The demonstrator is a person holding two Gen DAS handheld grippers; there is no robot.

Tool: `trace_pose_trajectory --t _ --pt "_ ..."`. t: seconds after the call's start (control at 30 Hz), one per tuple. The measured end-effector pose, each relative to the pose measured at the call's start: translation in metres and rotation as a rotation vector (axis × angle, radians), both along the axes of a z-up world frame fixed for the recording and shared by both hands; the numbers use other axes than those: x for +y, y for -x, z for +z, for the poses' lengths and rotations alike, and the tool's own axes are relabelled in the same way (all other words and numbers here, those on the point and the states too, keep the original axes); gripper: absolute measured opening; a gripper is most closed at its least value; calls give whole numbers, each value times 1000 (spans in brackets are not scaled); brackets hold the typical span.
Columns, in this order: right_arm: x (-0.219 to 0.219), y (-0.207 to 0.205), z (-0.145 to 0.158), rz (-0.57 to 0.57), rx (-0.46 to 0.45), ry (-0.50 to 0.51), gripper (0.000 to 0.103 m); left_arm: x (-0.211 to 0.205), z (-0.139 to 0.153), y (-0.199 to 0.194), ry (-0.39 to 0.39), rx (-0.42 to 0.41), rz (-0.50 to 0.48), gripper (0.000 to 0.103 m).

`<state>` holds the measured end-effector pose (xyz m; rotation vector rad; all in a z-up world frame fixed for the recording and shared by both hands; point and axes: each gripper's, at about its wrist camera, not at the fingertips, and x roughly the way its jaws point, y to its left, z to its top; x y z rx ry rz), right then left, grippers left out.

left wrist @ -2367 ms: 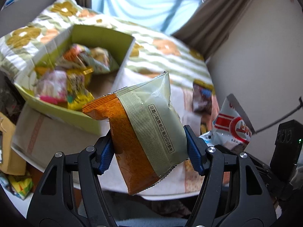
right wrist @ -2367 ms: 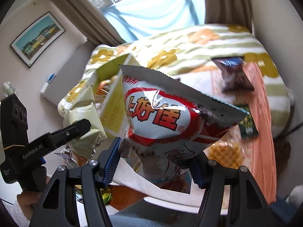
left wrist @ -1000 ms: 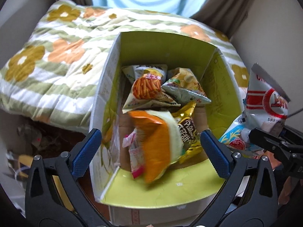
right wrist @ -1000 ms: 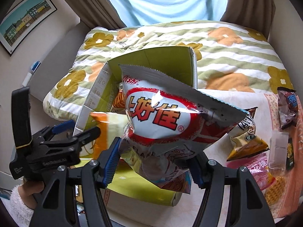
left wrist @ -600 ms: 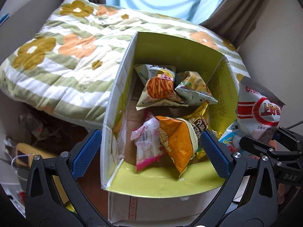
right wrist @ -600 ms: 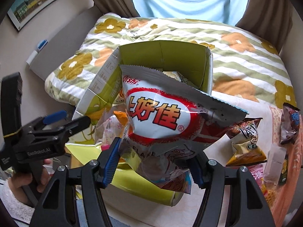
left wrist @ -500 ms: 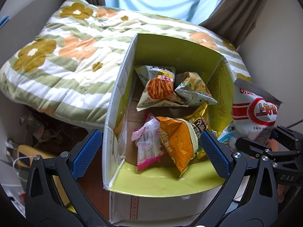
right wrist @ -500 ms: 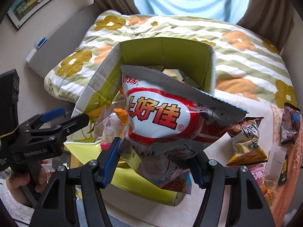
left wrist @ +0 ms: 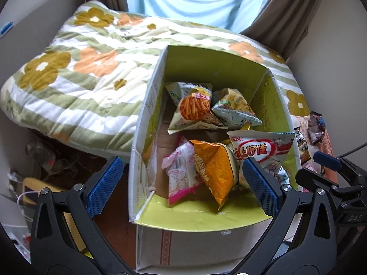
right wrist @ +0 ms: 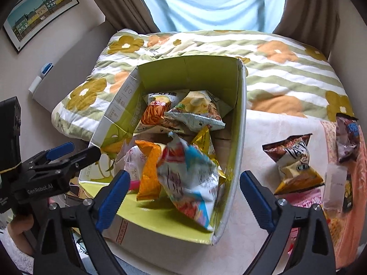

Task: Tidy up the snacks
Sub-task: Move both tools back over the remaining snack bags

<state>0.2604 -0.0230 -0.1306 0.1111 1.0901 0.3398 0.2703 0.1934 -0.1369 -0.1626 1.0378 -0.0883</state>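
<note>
Hanging over the box, the left claw gapes wide with nothing in it. Orange bag lies inside. Right claw is opening; the shrimp-chip bag sits loose between its jaws, in the box.

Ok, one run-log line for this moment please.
left gripper: open, empty | right gripper: opening, nothing gripped | shrimp chips bag: in box

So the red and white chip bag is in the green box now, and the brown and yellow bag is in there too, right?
Not quite. The red and white chip bag is in the green box, but the brown and yellow bag is not. The right wrist view shows it lying outside the box, on the cloth beside it.
</note>
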Motion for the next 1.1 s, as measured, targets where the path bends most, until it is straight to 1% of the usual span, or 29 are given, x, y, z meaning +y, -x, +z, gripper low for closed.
trace_pose_trajectory --t 0.1,0.2,0.37,0.57,0.63,0.7,0.87,0.93,1.03,1.1 --pt "-1 6 5 -14 -7 -12 95 0 6 2 2 -24 -15 103" --pt "-1 16 14 -34 -38 -14 95 -2 13 3 9 -49 -48 103" --pt "-9 32 23 -98 -78 -16 95 -12 25 6 23 -86 -102 103" --pt "-39 51 37 -175 -117 -14 95 -40 39 13 53 -122 -158 103" --pt "-54 57 42 -202 -130 -8 95 -53 43 15 77 -123 -173 103" --pt "-77 64 49 -237 -148 -5 95 -71 48 19 97 -125 -195 103" --pt "-133 83 57 -305 -170 1 95 -125 55 33 98 -140 -234 103" --pt "-156 91 57 -321 -175 17 95 -152 53 38 109 -125 -234 103" --pt "-192 105 52 -332 -150 33 95 -190 44 45 151 -77 -238 103" --pt "-214 114 48 -336 -138 39 95 -216 38 50 159 -51 -250 103"
